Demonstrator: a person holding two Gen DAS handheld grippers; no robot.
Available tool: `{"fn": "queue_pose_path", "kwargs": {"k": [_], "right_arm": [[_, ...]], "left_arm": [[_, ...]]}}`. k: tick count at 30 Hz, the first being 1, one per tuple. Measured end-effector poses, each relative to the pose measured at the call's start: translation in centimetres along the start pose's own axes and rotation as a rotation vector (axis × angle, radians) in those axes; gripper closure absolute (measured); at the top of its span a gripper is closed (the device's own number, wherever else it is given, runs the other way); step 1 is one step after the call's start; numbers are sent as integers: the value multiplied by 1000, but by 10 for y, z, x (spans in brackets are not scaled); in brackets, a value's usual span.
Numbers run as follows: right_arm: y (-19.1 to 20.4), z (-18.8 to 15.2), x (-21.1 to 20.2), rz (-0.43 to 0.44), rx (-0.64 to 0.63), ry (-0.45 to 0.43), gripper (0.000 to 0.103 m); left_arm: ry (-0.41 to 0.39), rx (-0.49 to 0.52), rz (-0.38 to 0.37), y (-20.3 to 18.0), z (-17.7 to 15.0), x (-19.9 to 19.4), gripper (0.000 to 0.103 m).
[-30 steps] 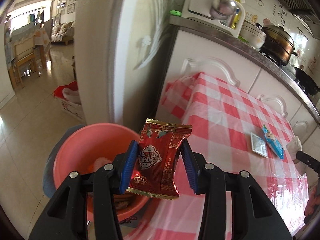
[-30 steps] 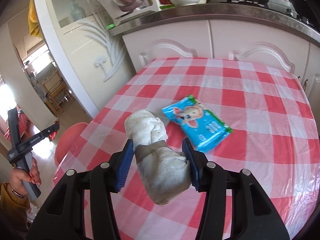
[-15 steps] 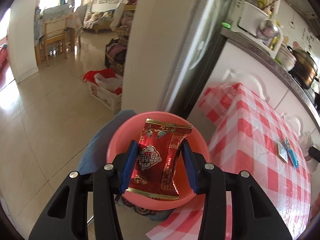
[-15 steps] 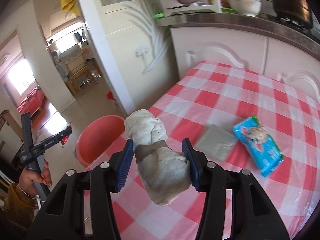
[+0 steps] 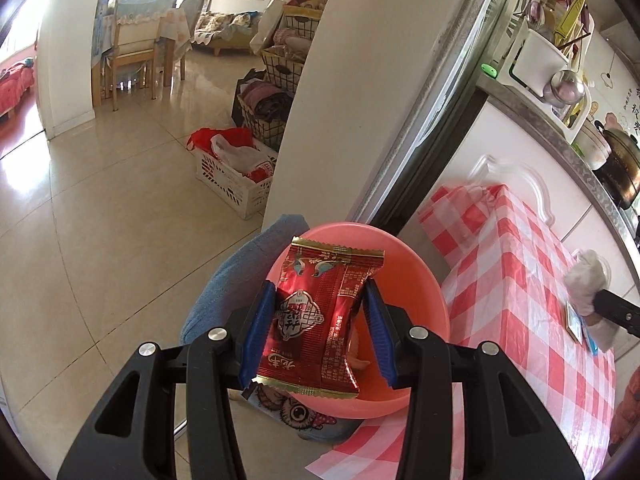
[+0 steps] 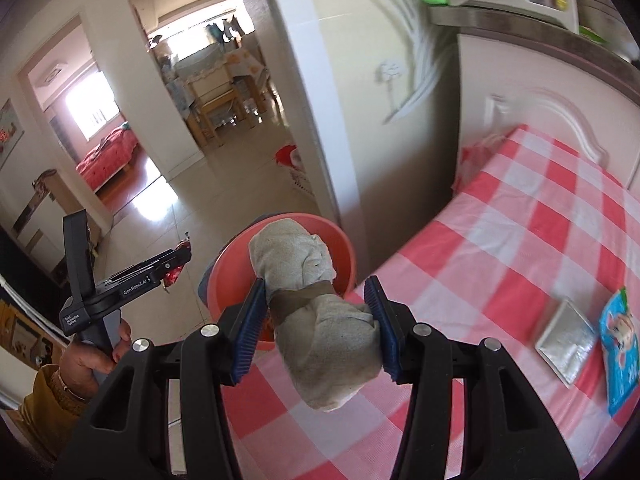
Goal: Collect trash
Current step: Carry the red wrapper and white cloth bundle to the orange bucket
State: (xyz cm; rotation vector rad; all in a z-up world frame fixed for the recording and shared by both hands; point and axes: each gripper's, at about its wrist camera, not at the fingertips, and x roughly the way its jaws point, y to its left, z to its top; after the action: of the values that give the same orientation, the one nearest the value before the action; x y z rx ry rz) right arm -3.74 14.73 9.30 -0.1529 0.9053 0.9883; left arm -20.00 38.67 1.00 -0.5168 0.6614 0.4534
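Red foil fills our left gripper (image 5: 318,334): its blue pads are clamped on a snack wrapper (image 5: 320,320), and where a second ago that wrapper hung over the checked table edge with the basin off to the left, it now hangs squarely above the pink basin (image 5: 416,280) standing on the floor beside the table's near-left corner. Our right gripper (image 6: 316,326) has swung the same way, holding a grey wad of cloth or paper bound with a dark band (image 6: 316,308); earlier the wad hovered over the middle of the red-checked tablecloth (image 6: 520,232), and now it sits at the table's left edge with the basin rim just beyond it. We judge both loads nearly ready to drop, the left one first. A silver packet (image 6: 566,342) and a blue pouch (image 6: 620,344) remain on the cloth at the far right, so collecting is not finished.
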Motion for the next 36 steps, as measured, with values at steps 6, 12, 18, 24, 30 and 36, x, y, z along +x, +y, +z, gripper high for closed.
{"fn": "queue_pose_path", "kwargs": {"k": [6,12,18,24,30,36], "right_arm": [[19,6,34,16,-41,58,52],[31,6,69,10,-76,129,52],[41,7,95,9,-103,183,52],[45,5,111,3,-119,211,52],[46,4,122,-1,-118,228,52],[49,3,127,-9,-133,231,51]], "left_arm": [[31,15,-6,-3,-4,12,56],[67,51,18,-12,-12,29,56],[98,74,40,-19,-17,44,56],[114,102,54,-25,-22,53,56],[129,116,65,-27,-26,59,56],[145,124,76,-28,-29,65,56]]}}
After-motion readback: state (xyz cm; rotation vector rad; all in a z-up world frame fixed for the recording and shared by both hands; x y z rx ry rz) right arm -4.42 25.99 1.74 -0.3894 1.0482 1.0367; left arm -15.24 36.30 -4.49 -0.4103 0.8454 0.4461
